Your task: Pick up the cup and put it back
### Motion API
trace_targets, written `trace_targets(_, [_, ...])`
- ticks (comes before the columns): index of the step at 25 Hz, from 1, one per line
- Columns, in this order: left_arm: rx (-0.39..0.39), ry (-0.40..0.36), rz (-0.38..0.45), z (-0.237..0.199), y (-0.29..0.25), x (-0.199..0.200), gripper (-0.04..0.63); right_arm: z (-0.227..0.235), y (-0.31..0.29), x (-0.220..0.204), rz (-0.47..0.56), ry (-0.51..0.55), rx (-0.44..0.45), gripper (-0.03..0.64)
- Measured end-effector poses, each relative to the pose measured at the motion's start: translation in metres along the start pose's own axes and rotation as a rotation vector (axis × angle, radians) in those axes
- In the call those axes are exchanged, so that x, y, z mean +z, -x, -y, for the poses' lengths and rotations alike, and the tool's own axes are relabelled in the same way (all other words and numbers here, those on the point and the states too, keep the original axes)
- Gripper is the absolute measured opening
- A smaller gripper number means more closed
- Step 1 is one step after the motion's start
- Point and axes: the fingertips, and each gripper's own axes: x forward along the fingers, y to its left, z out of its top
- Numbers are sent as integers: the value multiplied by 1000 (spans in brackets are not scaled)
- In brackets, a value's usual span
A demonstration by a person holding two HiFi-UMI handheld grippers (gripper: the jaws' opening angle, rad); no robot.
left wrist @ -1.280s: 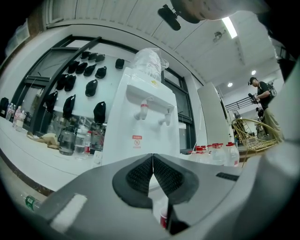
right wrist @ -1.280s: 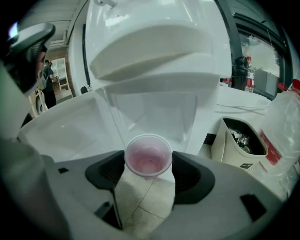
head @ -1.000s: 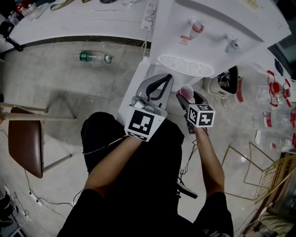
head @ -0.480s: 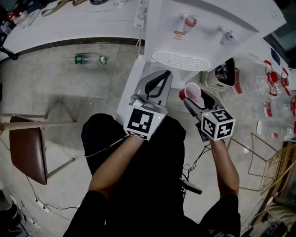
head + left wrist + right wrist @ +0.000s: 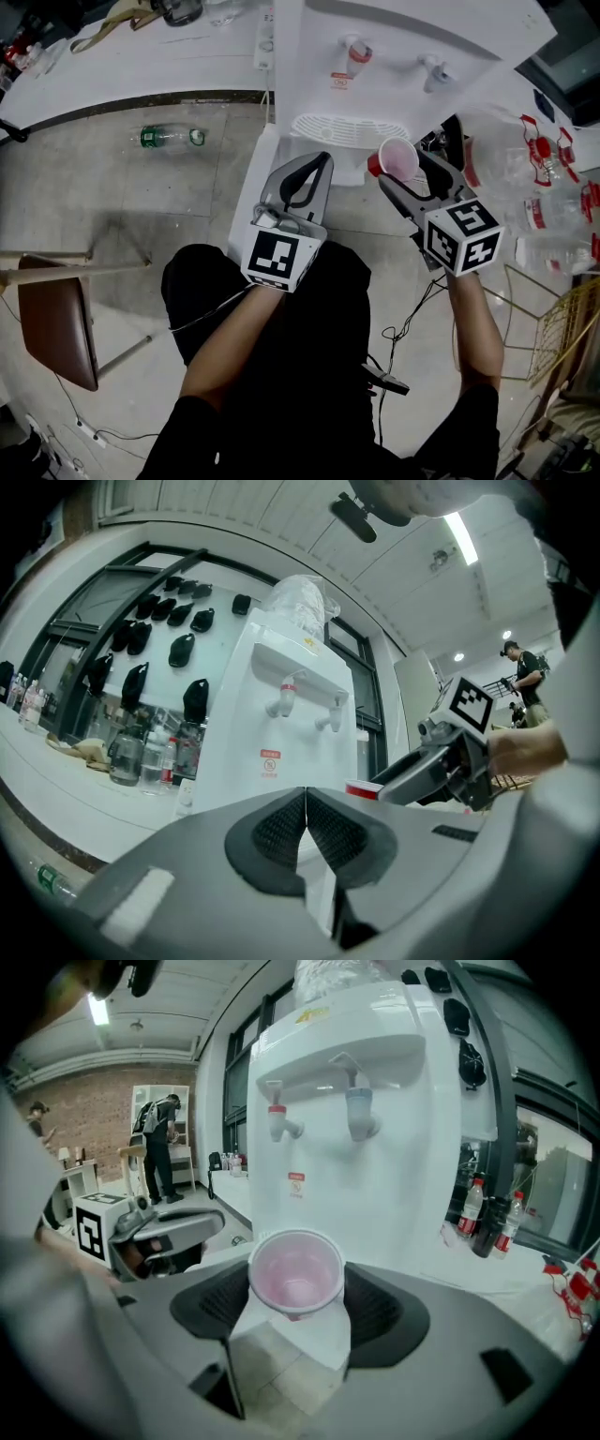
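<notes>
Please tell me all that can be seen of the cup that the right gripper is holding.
The cup is small and round, of thin plastic as it looks: pale pink inside, and red on the outer wall in the head view. It seems empty, and its mouth faces upward. The two pads of the right gripper press its sides; nothing else touches it. It is in the air before the white water dispenser, lower than the taps.

Cup (image 5: 294,1274) lower wall hidden inside right claw (image 5: 295,1290); dispenser (image 5: 389,94) top cut off (label (image 5: 296,1185) print unreadable)
</notes>
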Motion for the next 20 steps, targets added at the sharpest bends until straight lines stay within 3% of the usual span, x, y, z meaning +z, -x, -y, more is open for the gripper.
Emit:
trace_targets(7, [-7,2,3,3,-2,1,8,30,-27,12,-20,-7,-44,304])
trace_targets(20, [-1,19,6,1,-2,-1,8,42,-45,15,-36,-47,-45,305])
